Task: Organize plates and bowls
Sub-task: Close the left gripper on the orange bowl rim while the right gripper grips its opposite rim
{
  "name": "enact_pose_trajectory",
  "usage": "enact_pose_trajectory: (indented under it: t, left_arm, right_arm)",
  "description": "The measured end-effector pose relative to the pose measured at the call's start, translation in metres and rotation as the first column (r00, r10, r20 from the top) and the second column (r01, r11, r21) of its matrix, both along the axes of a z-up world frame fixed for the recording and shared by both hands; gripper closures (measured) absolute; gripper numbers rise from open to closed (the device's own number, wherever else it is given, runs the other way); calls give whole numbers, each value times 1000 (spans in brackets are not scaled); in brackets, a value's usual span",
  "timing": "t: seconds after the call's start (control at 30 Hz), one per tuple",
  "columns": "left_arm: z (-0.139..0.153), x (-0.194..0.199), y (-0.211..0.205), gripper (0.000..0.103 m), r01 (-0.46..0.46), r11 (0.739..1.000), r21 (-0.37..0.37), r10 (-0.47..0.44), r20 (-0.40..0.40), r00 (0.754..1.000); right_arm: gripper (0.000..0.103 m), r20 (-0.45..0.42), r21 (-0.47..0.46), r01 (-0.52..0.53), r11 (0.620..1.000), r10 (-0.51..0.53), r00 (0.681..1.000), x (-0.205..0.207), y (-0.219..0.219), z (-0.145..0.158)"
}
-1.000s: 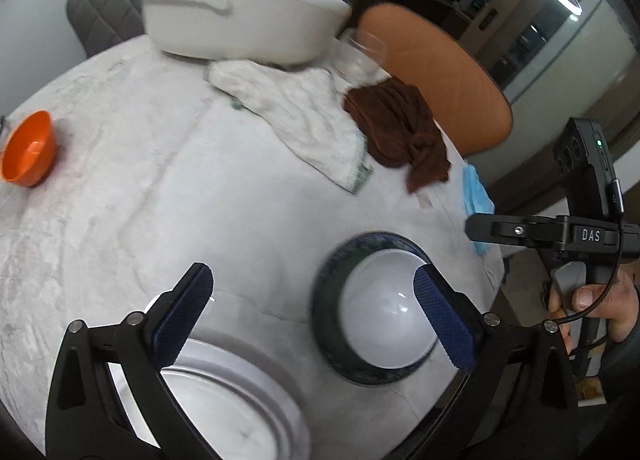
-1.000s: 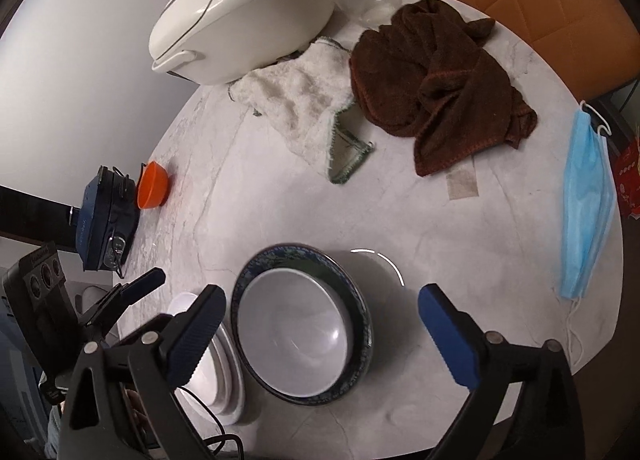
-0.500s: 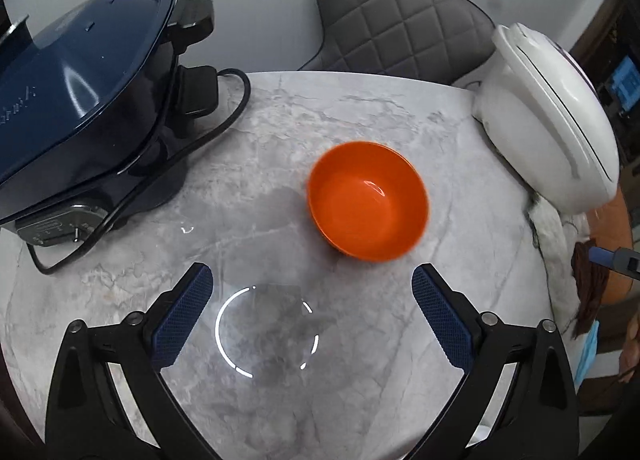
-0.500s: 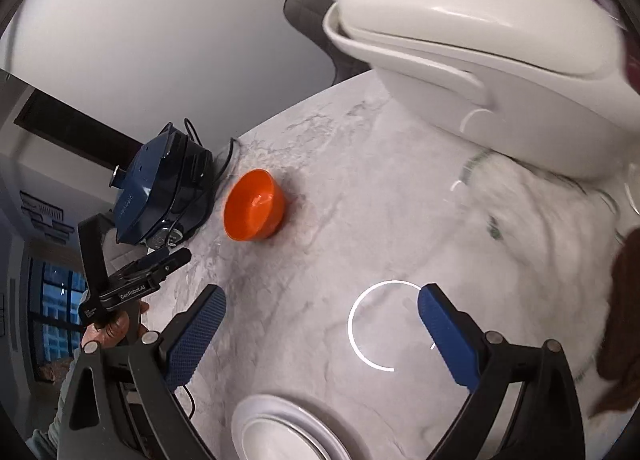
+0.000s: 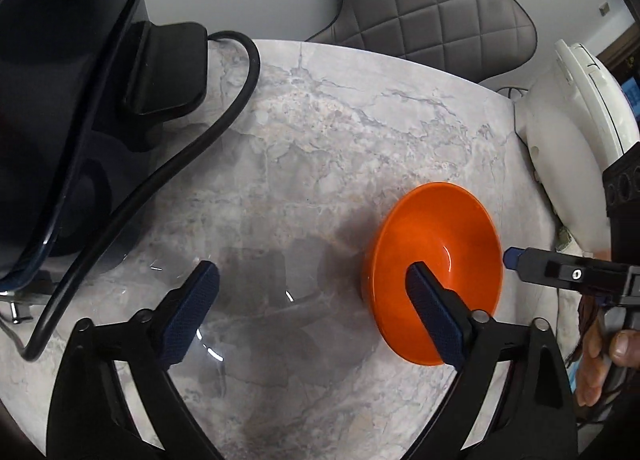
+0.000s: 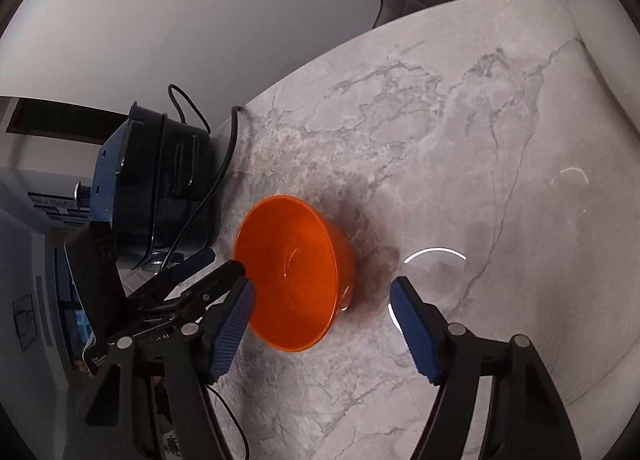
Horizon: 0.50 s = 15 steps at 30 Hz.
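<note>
Orange bowl (image 5: 434, 260) is sitting upright on the marble table (image 5: 320, 131), between the dark cooker (image 5: 60, 119) and the white cooker (image 5: 576, 147), touching neither as far as I can see.

Left gripper (image 5: 312, 308) is spread wide and holds nothing; its right pad looks to be over or inside the near rim, with the other pad out over bare table. Right gripper (image 6: 320, 324) is also wide open and empty, with the bowl roughly between its pads. I can't tell if either one is actually touching it.

My guess is it's light plastic or melamine: stiff, glossy, probably slippery, not very breakable. I'd pinch the rim wall, one pad inside and one outside. Squeezing across the sloped outside would likely make it squirt out.
</note>
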State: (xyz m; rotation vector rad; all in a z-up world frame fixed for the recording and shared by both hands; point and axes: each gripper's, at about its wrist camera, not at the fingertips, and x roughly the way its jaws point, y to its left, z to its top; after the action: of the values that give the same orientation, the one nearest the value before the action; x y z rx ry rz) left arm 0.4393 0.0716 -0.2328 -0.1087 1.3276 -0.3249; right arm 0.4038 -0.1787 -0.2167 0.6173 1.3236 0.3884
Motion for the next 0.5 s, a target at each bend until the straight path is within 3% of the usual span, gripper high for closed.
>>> enact_pose_trajectory:
  t: [0.1,0.33,0.4,0.43,0.5]
  left_arm:
    - [-8,3,-3,24,22,1000,-2,-22,-8,1000]
    - [-25,4,-6,49,40,997,-58,-42,-36,998]
    - [-27,4,-9,71,62,994,-87,-67,-47,997]
    - [-28,4,-11,73,67,993,-99,-72,-50,996]
    - [-27,4,-16,83,85,992,-93,-90,-47,995]
  right_arm:
    - [30,-17,4,-1,1000,1,1000,4,1,-11]
    - [48,-52,25,-20,999,21,998,9,8,-31]
    - [61,-54,29,-28,999,30,998,10,10,-34]
    - [76,-57,25,-34,999,35,998,10,11,-36]
    - [82,-64,34,-33,999,36,997,11,12,-39]
